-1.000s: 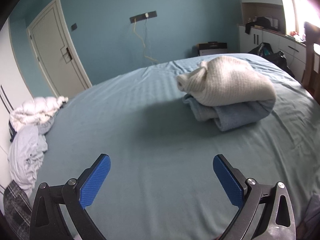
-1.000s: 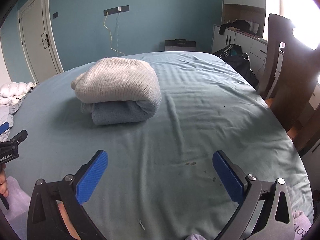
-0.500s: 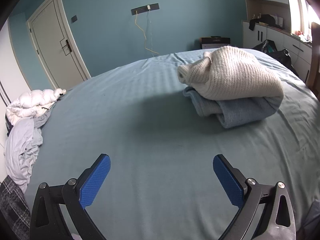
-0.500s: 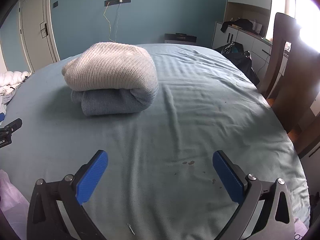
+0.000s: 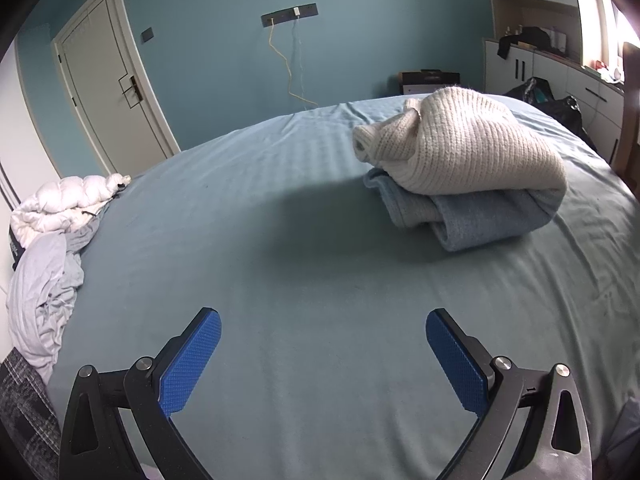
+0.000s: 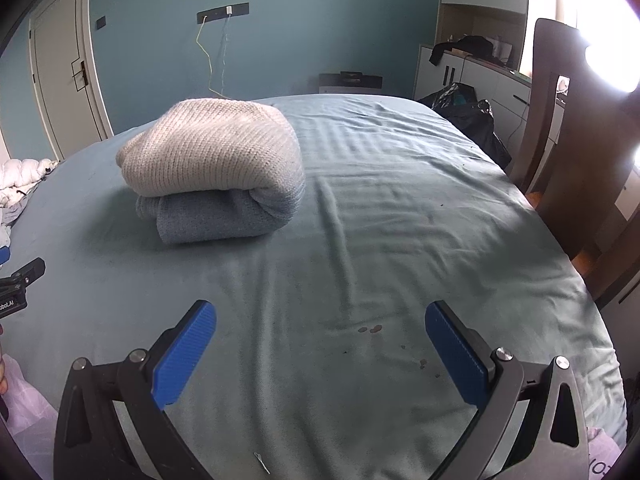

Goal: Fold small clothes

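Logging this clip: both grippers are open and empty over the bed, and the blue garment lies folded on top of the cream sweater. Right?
Not quite. The cream sweater lies on top of the blue garment, as the right wrist view shows. The rest holds: left gripper and right gripper are open and empty over the bed.

A wide bed covered by a pale blue-grey sheet [image 6: 400,208] is backed by a teal painted wall [image 5: 224,60]. A cream panelled door [image 5: 108,92] is set at left; white cabinets [image 6: 472,76], a dark wooden chair [image 6: 576,128] and bright window glare [image 6: 608,20] are seen at right.
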The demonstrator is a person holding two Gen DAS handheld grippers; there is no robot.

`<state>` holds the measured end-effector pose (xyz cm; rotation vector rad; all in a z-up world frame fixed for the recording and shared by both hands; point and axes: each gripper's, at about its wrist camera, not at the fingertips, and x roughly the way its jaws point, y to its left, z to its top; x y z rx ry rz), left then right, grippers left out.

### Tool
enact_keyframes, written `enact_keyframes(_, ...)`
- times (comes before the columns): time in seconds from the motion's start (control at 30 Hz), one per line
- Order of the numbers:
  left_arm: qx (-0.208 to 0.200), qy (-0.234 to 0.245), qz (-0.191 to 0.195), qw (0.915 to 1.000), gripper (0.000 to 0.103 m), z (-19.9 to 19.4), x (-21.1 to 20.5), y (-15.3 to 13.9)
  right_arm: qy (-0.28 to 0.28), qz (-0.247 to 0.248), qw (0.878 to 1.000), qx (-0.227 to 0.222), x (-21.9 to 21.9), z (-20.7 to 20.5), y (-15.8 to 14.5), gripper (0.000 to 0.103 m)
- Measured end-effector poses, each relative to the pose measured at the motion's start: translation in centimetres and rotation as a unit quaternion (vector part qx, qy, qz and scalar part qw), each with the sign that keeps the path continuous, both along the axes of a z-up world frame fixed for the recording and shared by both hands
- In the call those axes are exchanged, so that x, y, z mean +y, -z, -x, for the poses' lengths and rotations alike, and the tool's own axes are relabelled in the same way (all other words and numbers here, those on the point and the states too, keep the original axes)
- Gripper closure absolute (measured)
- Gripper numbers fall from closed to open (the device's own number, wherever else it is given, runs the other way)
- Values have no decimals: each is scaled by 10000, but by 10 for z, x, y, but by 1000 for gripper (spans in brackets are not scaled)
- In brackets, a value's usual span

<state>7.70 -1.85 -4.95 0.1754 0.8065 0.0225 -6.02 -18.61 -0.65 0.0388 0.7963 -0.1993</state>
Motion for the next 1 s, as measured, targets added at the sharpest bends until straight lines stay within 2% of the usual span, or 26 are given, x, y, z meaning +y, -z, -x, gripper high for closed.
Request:
enact_keyframes(0.13, 105, -1, 127, 9999, 0, -2, 2, 1, -15, -33, 10000, 56, 1, -1, 2, 1)
enact_keyframes(0.4, 97, -61, 144, 9998, 0, -3, 4, 2, -121, 234, 9996, 37, 11, 1, 3, 1)
enact_keyframes(0.73, 67, -68, 234, 9997, 0, -2, 4, 0, -118, 243, 9996, 46, 11, 1, 3, 1)
enact_keyframes(1.0, -31, 25, 108, 9999, 0, 1, -3, -2, -135, 235, 9996, 64, 11, 1, 4, 1)
